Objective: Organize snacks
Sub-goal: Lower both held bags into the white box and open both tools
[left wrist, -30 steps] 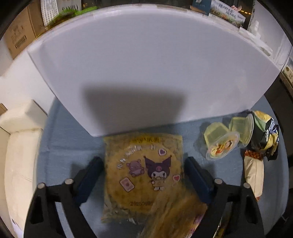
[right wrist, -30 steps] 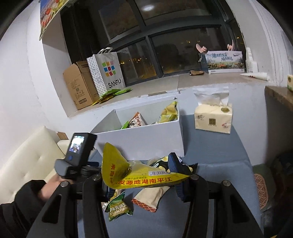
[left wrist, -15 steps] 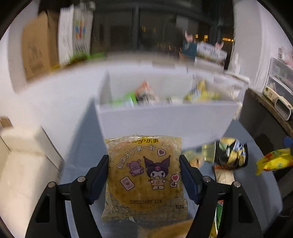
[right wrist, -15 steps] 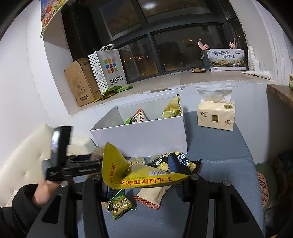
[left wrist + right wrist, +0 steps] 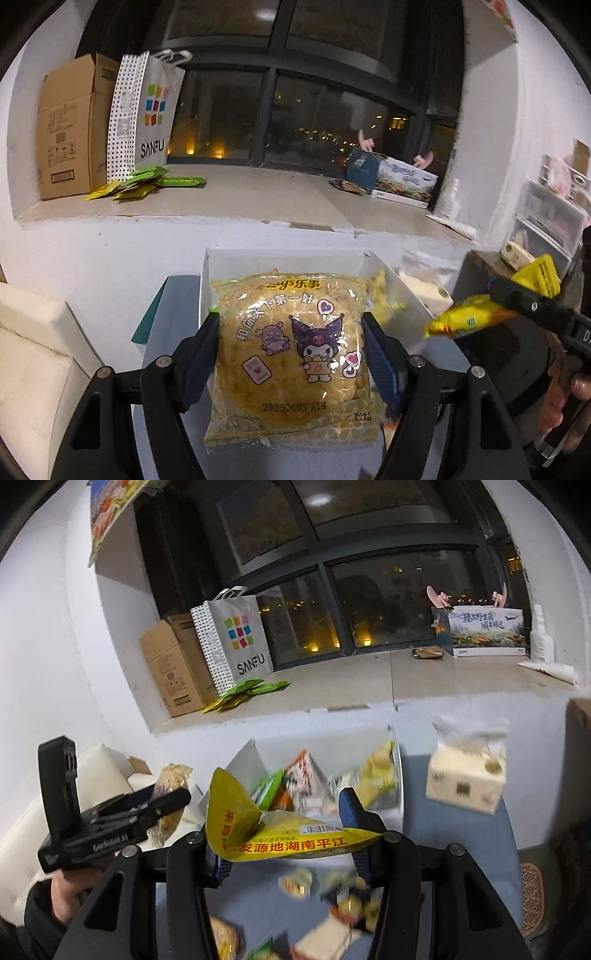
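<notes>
A: While both grippers hold a snack, where's the drop?
B: White box [image 5: 280,258], 12 o'clock in both wrist views, already part full. Left gripper [image 5: 291,354] has its pads tight on both sides of the cartoon popcorn bag [image 5: 291,354]; jaws just closed in a bit, bag between them, fairly wide grip. Right gripper [image 5: 288,834] is about half open, clamped on the yellow packet [image 5: 280,834].
A: How to do it well?
B: My read: carry each one clear over the front wall before letting go. Popcorn bag is wide, so drop it flat on the 9 o'clock side. Yellow packet goes toward 3 o'clock, so the grippers don't collide.
A: Leftovers?
B: Loose snacks [image 5: 332,893] on the blue cloth [image 5: 461,849], 6 o'clock, right view.
</notes>
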Demonstrator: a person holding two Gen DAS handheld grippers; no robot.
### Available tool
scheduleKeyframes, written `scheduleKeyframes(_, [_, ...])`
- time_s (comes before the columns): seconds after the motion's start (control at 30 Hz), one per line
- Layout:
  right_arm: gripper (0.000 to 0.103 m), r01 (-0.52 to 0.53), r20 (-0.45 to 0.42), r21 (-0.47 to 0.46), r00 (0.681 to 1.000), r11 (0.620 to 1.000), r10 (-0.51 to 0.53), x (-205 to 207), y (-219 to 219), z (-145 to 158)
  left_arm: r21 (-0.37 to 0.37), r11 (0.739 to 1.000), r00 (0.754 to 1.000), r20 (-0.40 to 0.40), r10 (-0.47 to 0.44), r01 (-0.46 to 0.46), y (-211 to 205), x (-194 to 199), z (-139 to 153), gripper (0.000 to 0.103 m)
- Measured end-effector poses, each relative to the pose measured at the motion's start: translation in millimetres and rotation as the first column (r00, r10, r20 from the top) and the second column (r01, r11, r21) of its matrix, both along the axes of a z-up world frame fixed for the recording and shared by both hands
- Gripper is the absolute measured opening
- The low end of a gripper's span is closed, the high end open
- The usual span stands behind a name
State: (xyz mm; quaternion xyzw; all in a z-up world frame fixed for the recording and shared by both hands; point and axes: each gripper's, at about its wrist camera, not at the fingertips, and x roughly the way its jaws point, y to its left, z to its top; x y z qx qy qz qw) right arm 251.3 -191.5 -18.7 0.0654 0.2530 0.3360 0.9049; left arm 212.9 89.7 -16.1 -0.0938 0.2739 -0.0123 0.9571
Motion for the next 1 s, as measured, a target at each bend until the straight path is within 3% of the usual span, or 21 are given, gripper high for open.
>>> scheduleKeyframes(0.13, [0.055,0.012,0.002,-0.056,1.0,0.998,-0.012,48.2,32.1,14.5,-0.019,1.0,0.998,-0.067,-0.016,0.015,11.9,54.3,-7.5,0.077])
scheduleKeyframes(0.27, [0.055,0.042,-0.037,-0.138,0.998,0.99,-0.047,105.5,65.9,9.6,-0.004,1.0,0.994,-0.114,-0.007,0.007,18.9,90.1,-16.2,0.078])
scheduleKeyframes(0.33, [0.056,0.04,-0.072,-0.136,0.996,0.99,-0.05,127.8,76.3,5.7,0.009,1.0,0.989,-0.149,0.008,-0.007,22.4,105.9,-22.5,0.081])
scheduleKeyframes(0.37, [0.061,0.039,-0.081,-0.136,0.995,0.99,-0.051,137.2,81.4,3.5,0.009,1.0,0.985,-0.169,0.017,-0.016,24.3,110.6,-26.7,0.096])
scheduleKeyframes(0.4, [0.066,0.036,-0.088,-0.142,0.995,0.989,-0.049,144.8,85.9,1.5,0.009,1.0,0.982,-0.187,0.027,-0.026,26.6,114.3,-30.2,0.103])
scheduleKeyframes(0.47, [0.09,0.021,-0.117,-0.149,0.992,0.989,-0.039,157.4,94.6,-2.5,-0.007,1.0,0.982,-0.185,0.021,-0.023,30.8,114.9,-35.2,0.103])
scheduleKeyframes(0.5, [0.102,0.021,-0.124,-0.154,0.991,0.988,-0.04,159.6,97.8,-3.4,-0.012,1.0,0.982,-0.186,0.017,-0.019,31.8,113.1,-36.7,0.103])
scheduleKeyframes(0.53, [0.103,0.031,-0.109,-0.156,0.993,0.987,-0.048,158.5,98.8,-2.2,-0.013,1.0,0.982,-0.189,0.013,-0.016,32.1,110.5,-38.3,0.103])
scheduleKeyframes(0.8, [0.103,0.04,-0.029,-0.16,0.999,0.986,-0.045,134.2,92.4,15.8,0.012,1.0,0.991,-0.134,-0.008,0.01,24.0,85.8,-19.9,0.103])
scheduleKeyframes(1.0, [0.103,0.013,0.028,-0.17,1.0,0.985,-0.008,99.3,80.8,33.6,0.051,0.997,0.997,-0.056,-0.05,0.053,5.9,43.8,5.5,0.103])
